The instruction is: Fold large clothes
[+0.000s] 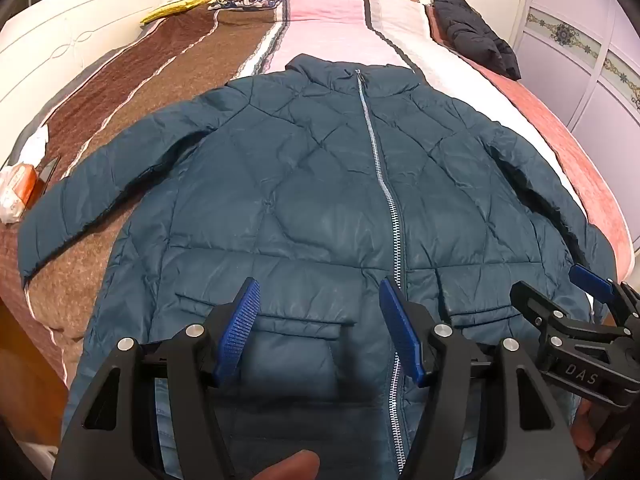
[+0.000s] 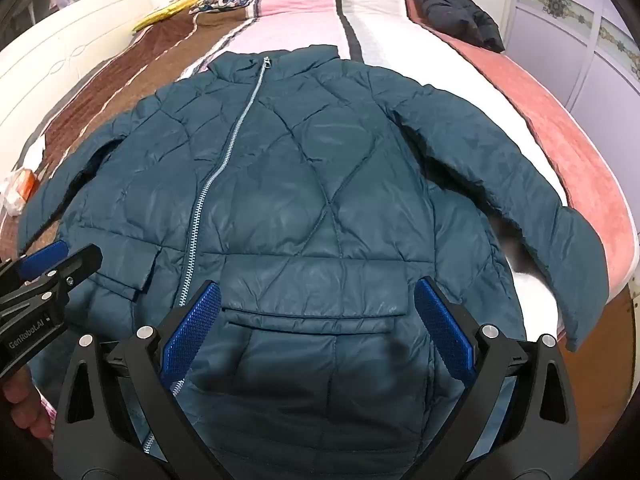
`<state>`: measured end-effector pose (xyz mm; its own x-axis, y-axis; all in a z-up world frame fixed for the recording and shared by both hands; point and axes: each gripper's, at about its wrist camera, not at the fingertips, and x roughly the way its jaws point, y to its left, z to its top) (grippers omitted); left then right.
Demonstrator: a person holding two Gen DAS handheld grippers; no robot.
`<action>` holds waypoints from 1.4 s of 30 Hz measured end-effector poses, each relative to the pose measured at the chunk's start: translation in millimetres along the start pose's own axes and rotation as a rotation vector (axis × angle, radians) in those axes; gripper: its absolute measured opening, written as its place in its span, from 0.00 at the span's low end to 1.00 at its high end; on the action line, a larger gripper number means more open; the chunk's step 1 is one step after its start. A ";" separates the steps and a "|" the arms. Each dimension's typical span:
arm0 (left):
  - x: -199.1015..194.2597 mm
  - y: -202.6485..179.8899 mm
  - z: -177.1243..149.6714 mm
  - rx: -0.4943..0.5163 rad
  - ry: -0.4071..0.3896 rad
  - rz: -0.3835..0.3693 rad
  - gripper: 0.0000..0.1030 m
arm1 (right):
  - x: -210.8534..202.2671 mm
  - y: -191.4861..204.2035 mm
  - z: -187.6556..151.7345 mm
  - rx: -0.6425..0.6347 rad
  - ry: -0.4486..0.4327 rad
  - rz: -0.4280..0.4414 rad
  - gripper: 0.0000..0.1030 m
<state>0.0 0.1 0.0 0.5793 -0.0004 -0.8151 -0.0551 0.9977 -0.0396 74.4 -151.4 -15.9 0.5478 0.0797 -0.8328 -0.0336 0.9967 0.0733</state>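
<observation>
One teal puffer jacket (image 1: 320, 184) flat on bedspread (image 1: 168, 80), collar away, hem toward wide-apart jaws.

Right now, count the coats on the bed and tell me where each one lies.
2. A teal coat is spread flat, zipped, in the middle of the bed. A black coat lies bundled near the far right edge. Others may be out of view.

The left hand-held gripper (image 1: 320, 328) sits low in the middle of its frame, its blue pads wide apart. The right hand-held gripper (image 2: 318, 332) sits low in its frame too, wide apart and holding nothing.
</observation>
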 end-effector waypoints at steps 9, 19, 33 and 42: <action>-0.5 0.2 0.2 -0.001 -0.002 0.000 0.60 | 0.2 -1.0 1.0 -0.001 0.002 -0.002 0.94; -2.0 1.1 0.3 0.003 0.001 0.000 0.60 | 0.1 -2.4 2.0 0.000 0.002 -0.005 0.94; -0.6 0.4 -1.4 0.001 0.002 0.000 0.60 | 0.4 -2.0 -2.7 0.001 0.001 -0.004 0.94; -0.8 0.4 -1.6 0.002 0.002 -0.001 0.60 | -0.3 -3.8 -1.8 0.003 0.002 -0.003 0.94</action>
<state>-1.8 0.4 -0.3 0.5780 -0.0010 -0.8161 -0.0530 0.9978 -0.0388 72.9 -155.3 -17.0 0.5464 0.0766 -0.8340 -0.0293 0.9969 0.0724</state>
